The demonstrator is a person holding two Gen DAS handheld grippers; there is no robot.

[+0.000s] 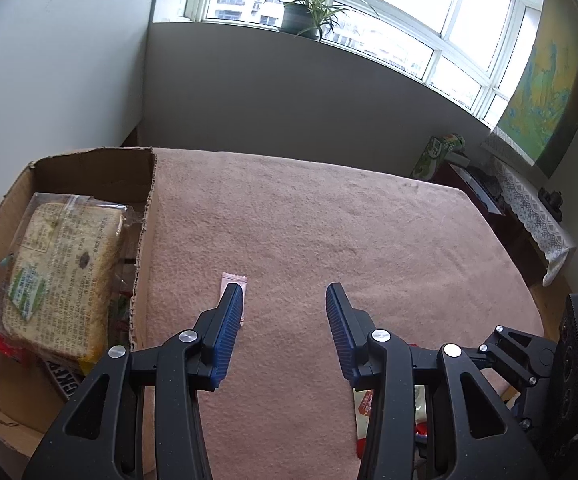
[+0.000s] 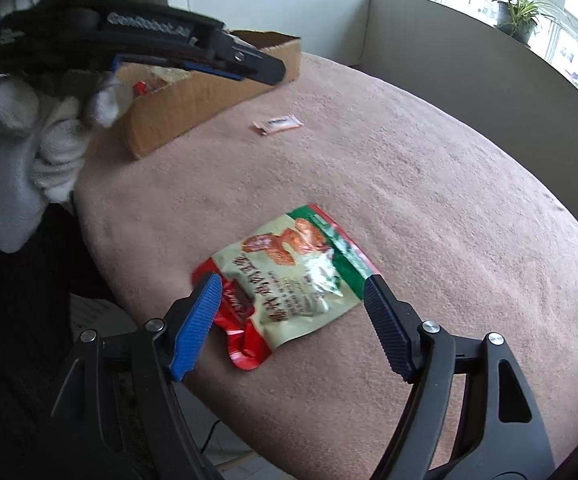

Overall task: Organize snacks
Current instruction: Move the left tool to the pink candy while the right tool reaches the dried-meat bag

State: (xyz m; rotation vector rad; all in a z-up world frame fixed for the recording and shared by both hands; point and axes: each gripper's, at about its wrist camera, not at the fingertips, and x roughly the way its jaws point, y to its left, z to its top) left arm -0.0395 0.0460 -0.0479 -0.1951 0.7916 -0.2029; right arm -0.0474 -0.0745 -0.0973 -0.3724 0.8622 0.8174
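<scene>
Left wrist view: the left tool (image 1: 285, 300) hangs agape and empty above the table (image 1: 369, 240), its left pad over a pink sachet (image 1: 231, 283) beside the cardboard box (image 1: 145, 248).

Right wrist view: the right tool (image 2: 291, 286) straddles the snack pouch (image 2: 289, 276) unclamped; closing on its slick, crumpled foil, the pads could slip

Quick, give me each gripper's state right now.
Left gripper: open, holding nothing, over the small pink sachet.
Right gripper: open, straddling the snack pouch, not gripping it.
</scene>
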